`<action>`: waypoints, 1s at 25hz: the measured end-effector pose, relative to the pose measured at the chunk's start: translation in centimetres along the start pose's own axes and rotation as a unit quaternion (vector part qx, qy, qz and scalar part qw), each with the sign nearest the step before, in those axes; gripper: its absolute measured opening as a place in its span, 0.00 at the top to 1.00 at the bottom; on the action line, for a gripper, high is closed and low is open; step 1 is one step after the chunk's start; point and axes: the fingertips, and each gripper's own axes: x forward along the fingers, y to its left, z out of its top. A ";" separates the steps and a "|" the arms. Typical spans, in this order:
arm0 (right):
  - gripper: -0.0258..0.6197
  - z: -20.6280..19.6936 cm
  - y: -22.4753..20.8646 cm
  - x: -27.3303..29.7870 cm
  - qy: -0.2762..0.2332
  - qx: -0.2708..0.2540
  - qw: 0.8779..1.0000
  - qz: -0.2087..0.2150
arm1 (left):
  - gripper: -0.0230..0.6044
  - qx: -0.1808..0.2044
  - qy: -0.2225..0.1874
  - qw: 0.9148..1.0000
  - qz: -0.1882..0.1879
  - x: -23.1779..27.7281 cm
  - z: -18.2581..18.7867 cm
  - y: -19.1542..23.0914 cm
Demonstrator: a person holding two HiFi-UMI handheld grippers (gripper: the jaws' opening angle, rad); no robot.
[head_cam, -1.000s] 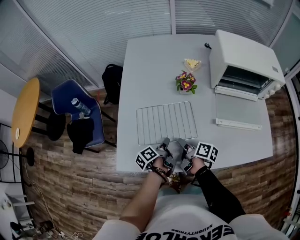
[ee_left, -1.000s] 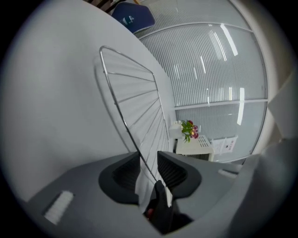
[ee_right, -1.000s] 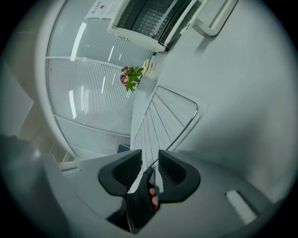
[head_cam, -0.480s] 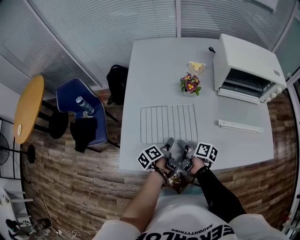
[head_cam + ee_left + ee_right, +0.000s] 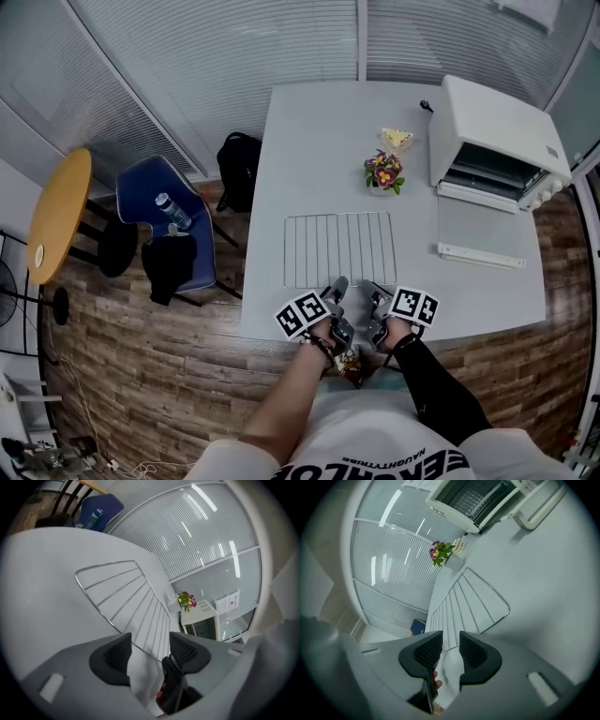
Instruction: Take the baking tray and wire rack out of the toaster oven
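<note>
Both grippers at table's near edge, rack out flat on table, oven open.

Left gripper (image 5: 148, 645) jaws spread wide, just been opening, pads on nothing; the near rim of the rack (image 5: 339, 248) lies right at the tips. Right gripper (image 5: 451, 645) just beside it at 3 o'clock, jaws apart with a narrower gap, nothing pinched, same rim just past the tips. Rack at 12 o'clock from both, flat on the table (image 5: 300, 141). Flowers (image 5: 382, 172) beyond the rack at 12–1 o'clock. Oven (image 5: 497, 127) at 2 o'clock, well apart from the rack, door (image 5: 480, 230) dropped open onto the table; inside too dark to pick out the tray. Off the table at 9–10 o'clock: chair (image 5: 141, 192) with a bottle (image 5: 170, 211) on it.
</note>
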 end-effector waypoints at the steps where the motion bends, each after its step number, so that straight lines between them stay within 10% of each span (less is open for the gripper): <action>1: 0.82 0.4 0.1 -0.2 -0.004 -0.016 1.000 -0.004 | 0.53 0.015 -0.001 1.000 0.001 -0.1 0.3 -0.3; 7: 0.82 3.7 2.1 -1.6 -0.037 -0.171 0.984 -0.038 | 0.53 0.138 -0.021 0.990 0.015 -1.0 2.7 -2.5; 12: 0.82 7.2 5.5 -3.2 -0.079 -0.301 0.949 -0.059 | 0.53 0.256 -0.056 0.964 0.038 -2.3 5.5 -4.8; 25: 0.81 12.9 16.4 -6.6 -0.192 -0.525 0.827 -0.058 | 0.53 0.519 -0.180 0.835 -0.030 -7.8 11.2 -19.5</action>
